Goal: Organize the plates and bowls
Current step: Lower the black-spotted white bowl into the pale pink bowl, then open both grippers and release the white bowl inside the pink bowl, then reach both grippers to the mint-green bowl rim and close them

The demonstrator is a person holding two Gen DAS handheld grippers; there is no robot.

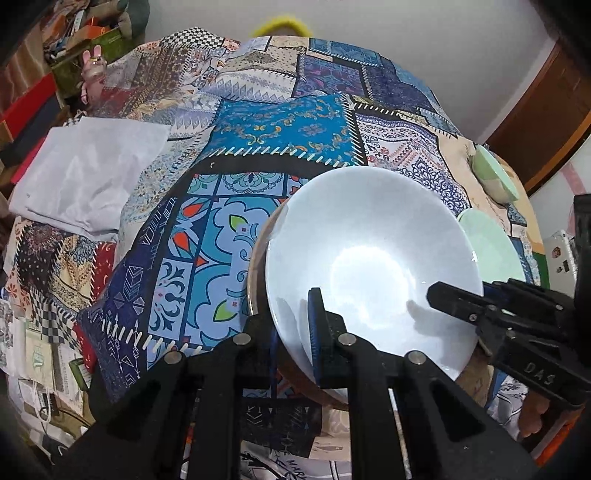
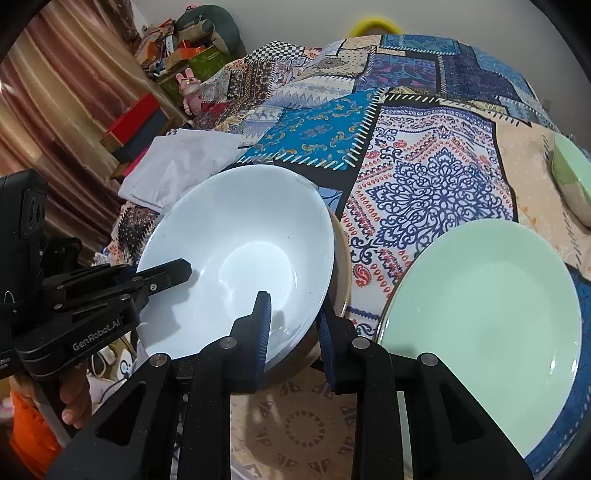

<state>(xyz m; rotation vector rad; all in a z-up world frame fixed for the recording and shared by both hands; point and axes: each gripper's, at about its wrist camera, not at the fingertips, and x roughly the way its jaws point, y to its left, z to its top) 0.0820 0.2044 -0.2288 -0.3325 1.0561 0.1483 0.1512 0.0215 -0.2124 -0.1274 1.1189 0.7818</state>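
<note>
A white bowl [image 1: 369, 258] sits tilted inside a brown-rimmed bowl [image 1: 256, 273] on the patchwork cloth. My left gripper [image 1: 295, 332] is shut on the near rim of the stacked bowls, one finger inside the white bowl. My right gripper [image 2: 293, 332] straddles the same stack's rim [image 2: 295, 343] from the other side, one finger inside the white bowl [image 2: 243, 251], jaws closed on the rim. A pale green plate [image 2: 487, 325] lies to the right, and a green bowl [image 2: 572, 177] lies on its side at the far right.
A folded white cloth [image 1: 88, 173] lies at the left on the patchwork cloth [image 1: 280, 129]. Boxes and clutter [image 2: 147, 110] stand beyond the left edge. A yellow object [image 2: 375, 24] sits at the far edge.
</note>
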